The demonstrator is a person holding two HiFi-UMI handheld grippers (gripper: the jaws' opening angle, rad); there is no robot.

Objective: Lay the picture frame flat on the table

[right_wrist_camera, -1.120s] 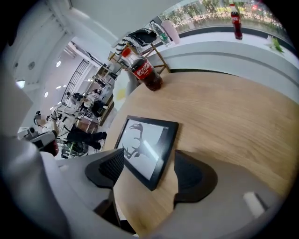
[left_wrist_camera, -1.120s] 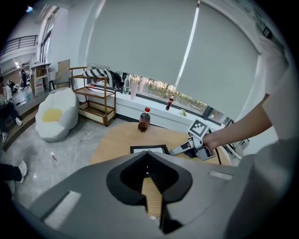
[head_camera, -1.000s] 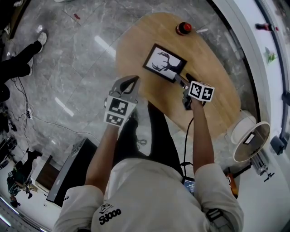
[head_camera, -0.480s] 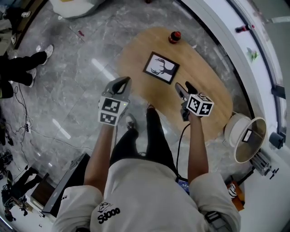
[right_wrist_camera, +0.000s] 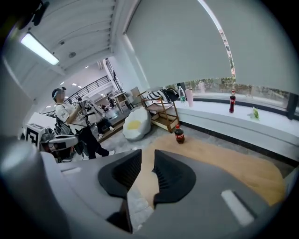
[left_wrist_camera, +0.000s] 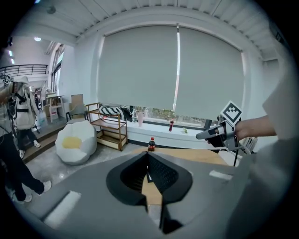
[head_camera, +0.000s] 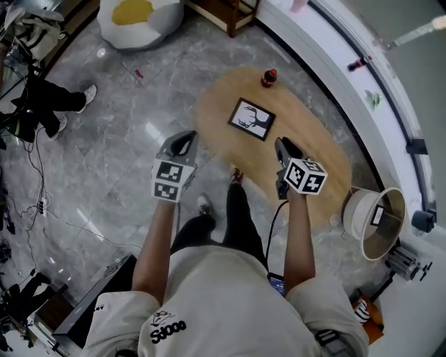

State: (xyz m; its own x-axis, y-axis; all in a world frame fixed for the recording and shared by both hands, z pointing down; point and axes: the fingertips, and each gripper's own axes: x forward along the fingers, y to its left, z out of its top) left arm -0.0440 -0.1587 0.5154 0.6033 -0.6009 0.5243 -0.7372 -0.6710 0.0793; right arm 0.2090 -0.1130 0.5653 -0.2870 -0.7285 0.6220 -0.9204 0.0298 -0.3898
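A black picture frame with a deer print lies flat on the oval wooden table. Neither gripper touches it. My right gripper hovers over the table's near side, a short way behind the frame. Its jaws are closing with a narrow gap left and nothing between them. My left gripper hangs over the floor to the left of the table. In the left gripper view its jaws meet at the tips and hold nothing.
A cola bottle stands at the table's far end, also seen as the bottle. A round white bin sits right of the table. A white beanbag and a standing person are on the grey floor to the left.
The right gripper has drawn back from the frame's near corner, and its jaws look narrower. Both grippers now sit farther from the table, and the head view takes in more of the room.
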